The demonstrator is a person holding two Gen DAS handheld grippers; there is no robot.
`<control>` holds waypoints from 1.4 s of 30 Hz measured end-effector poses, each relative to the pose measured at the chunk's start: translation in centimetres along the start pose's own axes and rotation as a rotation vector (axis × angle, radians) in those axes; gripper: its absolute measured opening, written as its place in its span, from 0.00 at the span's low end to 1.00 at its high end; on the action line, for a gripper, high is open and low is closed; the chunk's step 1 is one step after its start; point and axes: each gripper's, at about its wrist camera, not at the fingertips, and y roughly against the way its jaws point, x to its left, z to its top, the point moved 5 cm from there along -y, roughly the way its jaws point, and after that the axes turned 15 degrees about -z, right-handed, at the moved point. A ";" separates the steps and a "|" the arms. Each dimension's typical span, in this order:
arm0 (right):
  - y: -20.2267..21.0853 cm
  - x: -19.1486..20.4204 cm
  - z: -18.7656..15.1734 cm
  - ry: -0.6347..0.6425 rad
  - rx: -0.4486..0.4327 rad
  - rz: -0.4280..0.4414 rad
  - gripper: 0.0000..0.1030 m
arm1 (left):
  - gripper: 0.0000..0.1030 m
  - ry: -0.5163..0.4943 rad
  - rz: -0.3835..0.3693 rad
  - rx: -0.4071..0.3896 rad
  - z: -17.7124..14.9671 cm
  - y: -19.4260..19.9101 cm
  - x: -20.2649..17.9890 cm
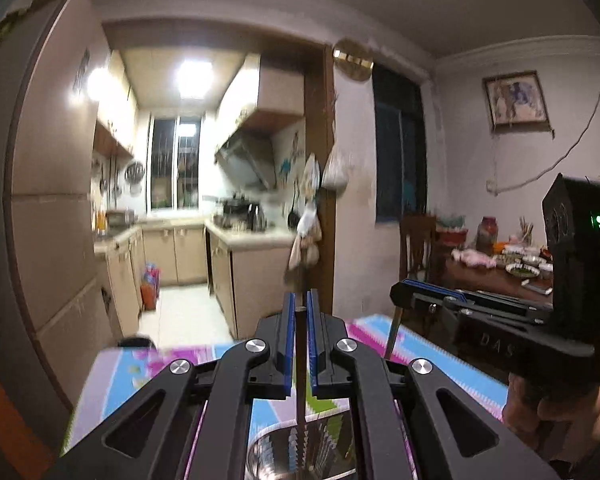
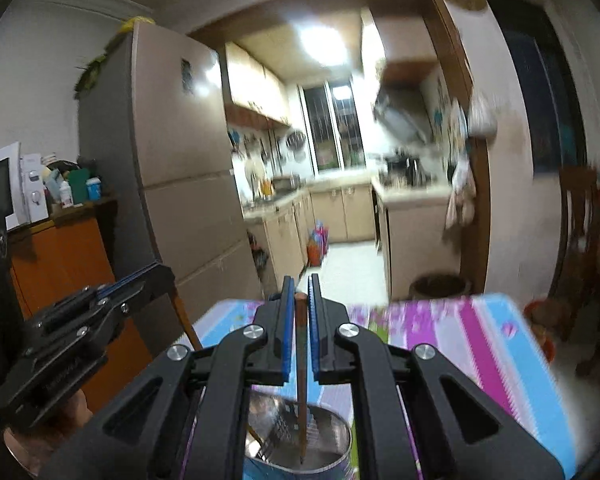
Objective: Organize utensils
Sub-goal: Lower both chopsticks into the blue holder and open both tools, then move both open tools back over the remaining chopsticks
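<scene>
My left gripper [image 1: 300, 300] is shut on a thin dark chopstick [image 1: 300, 364] that hangs straight down toward a shiny metal can [image 1: 268, 456] at the bottom edge. My right gripper [image 2: 300, 284] is shut on a brown chopstick [image 2: 301, 360] whose tip reaches down into the same metal can [image 2: 332, 420]. Each gripper shows in the other's view. The right gripper [image 1: 398, 290] is off to the right with its stick [image 1: 392, 336] below it. The left gripper [image 2: 162, 276] is off to the left with its stick [image 2: 186, 322]. A fork seems to stand in the can.
The can stands on a table with a striped pink, blue and purple cloth [image 2: 480, 340]. A tall fridge [image 2: 172, 152] and an orange cabinet [image 2: 60, 264] with a microwave stand left. A kitchen doorway lies ahead. A dining table [image 1: 496, 276] with dishes sits right.
</scene>
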 end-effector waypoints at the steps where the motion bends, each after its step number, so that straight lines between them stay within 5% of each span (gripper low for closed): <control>1: -0.5 -0.2 -0.7 -0.014 0.023 0.005 0.05 | 0.07 0.007 0.006 0.013 -0.8 -0.2 0.4; 7: -1.9 -1.8 -2.3 -0.084 0.103 -0.007 0.10 | 0.08 0.077 0.033 0.039 -3.3 0.0 3.0; 9: -0.7 -3.2 -1.6 -0.111 0.067 -0.038 0.32 | 0.25 0.088 0.051 0.011 -2.6 1.2 3.6; 10: -0.2 -3.8 -1.4 -0.121 0.053 -0.046 0.33 | 0.31 0.097 0.063 -0.017 -2.0 2.2 4.0; 18: 8.3 -10.9 -0.1 -0.079 -0.053 -0.167 0.34 | 0.37 0.070 0.221 -0.157 0.6 15.4 5.1; 21: 12.9 -13.9 -2.0 -0.031 -0.068 -0.223 0.47 | 0.38 0.018 0.292 -0.140 -0.9 20.9 4.0; 26: 20.3 -17.8 -8.6 0.001 -0.017 -0.332 0.54 | 0.47 0.039 0.382 -0.049 -5.8 29.0 1.9; 31: 24.5 -19.1 -15.8 -0.018 0.122 -0.402 0.59 | 0.50 0.057 0.411 0.067 -12.5 32.5 -1.4; 37: 26.6 -14.7 -23.8 -0.010 0.265 -0.346 0.57 | 0.50 0.049 0.304 0.279 -22.5 32.4 -8.0; 42: 27.5 -9.0 -28.6 0.059 0.324 -0.246 0.40 | 0.49 0.015 0.220 0.370 -27.2 31.8 -13.1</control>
